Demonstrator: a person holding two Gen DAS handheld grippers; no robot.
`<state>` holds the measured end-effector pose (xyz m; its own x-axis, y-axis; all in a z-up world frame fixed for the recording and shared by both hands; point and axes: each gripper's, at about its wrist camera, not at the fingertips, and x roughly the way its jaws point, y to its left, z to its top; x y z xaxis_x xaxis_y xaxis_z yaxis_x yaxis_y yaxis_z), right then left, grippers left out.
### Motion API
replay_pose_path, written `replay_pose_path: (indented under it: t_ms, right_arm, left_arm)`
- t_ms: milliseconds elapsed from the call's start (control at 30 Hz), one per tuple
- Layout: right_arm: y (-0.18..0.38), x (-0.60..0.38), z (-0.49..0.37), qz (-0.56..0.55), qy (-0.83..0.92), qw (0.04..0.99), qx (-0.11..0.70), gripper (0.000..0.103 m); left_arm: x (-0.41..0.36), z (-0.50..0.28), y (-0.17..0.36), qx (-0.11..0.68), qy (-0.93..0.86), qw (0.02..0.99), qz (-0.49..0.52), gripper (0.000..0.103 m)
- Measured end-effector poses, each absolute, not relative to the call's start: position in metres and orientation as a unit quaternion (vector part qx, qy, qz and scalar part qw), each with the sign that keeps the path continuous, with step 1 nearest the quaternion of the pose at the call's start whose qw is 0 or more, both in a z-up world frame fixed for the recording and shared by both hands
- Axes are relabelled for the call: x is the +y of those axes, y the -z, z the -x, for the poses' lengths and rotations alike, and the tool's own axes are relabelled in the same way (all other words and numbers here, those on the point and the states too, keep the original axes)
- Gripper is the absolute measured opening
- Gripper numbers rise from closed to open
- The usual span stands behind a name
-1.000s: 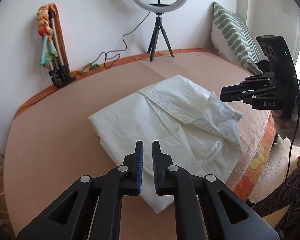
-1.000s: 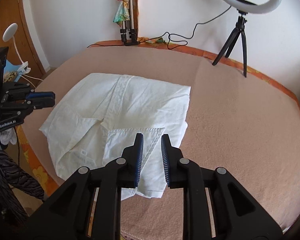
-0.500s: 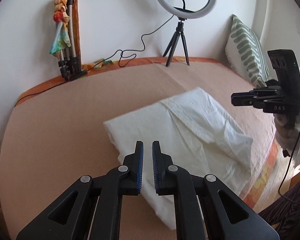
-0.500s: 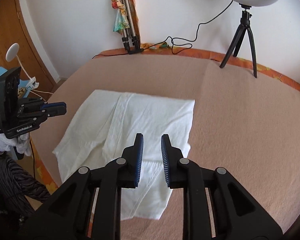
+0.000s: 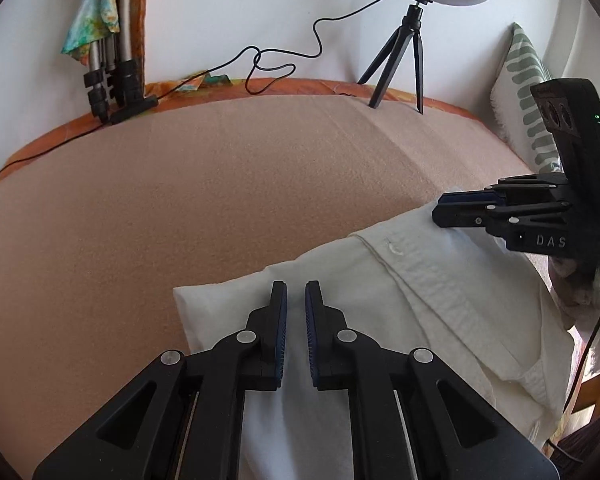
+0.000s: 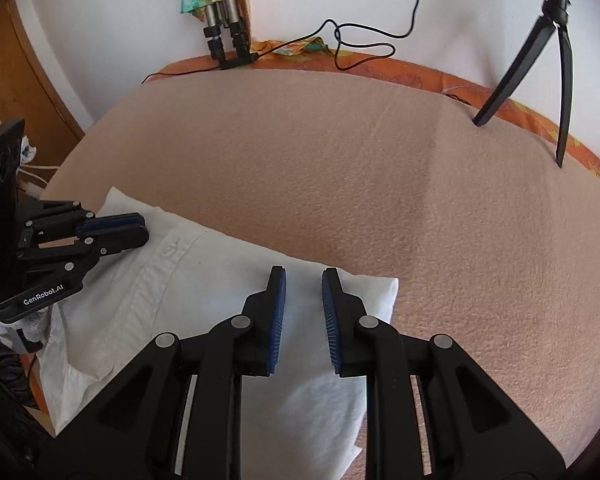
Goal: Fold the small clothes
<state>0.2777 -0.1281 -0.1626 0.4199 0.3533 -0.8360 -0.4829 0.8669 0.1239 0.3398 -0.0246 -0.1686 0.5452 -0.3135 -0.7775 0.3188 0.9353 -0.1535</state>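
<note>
A bed covered with a salmon-pink fleece blanket fills most of both views, an orange patterned sheet showing along its far edge by the white wall. On the near side of the blanket lies a folded white cotton shirt, a stitched button placket running across it; its far folded edge forms a neat corner on the blanket.

A black tripod carrying a white ring light stands at the far edge of the bed, a black cable trailing from it along the wall. A folded metal stand draped in a colourful cloth leans against the wall, and a white cushion with green stripes rests at the head end.

The left gripper hangs over the shirt's corner, its blue-padded jaws a narrow slit apart with nothing clamped between them. The right gripper hangs over the opposite corner, jaws slightly wider, also gripping nothing.
</note>
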Motion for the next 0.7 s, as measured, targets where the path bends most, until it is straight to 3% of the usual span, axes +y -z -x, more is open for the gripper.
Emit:
replay_pose_path:
  t_ms: [100,200,333,500,567,600,700]
  right_arm:
    - [0.17,-0.154,-0.286,0.055,-0.201,0.848,0.488,0.02]
    - [0.155,-0.177,-0.281,0.019,-0.176,0.862,0.475,0.02]
    - [0.137,-0.198,-0.261,-0.012,-0.178,0.868,0.463,0.031]
    - [0.135,-0.212,-0.24,-0.022,-0.175,0.863,0.473,0.064]
    - [0.135,-0.218,-0.233,-0.04,-0.179,0.863,0.471,0.07]
    - [0.136,-0.221,-0.229,-0.049,-0.181,0.863,0.469,0.071]
    - [0.141,-0.225,-0.223,-0.073,-0.187,0.858,0.473,0.08]
  left_arm:
    - [-0.013,-0.338,0.172,0.433,0.137,0.89,-0.045,0.011]
    - [0.02,-0.336,0.177,0.444,0.099,0.89,-0.016,0.011]
    - [0.048,-0.311,0.161,0.435,0.092,0.895,0.018,0.014]
    - [0.063,-0.269,0.146,0.438,0.112,0.89,0.062,0.018]
    - [0.068,-0.254,0.144,0.453,0.126,0.875,0.115,0.033]
    - [0.07,-0.246,0.144,0.46,0.132,0.867,0.139,0.047]
    - [0.067,-0.224,0.147,0.47,0.151,0.846,0.203,0.05]
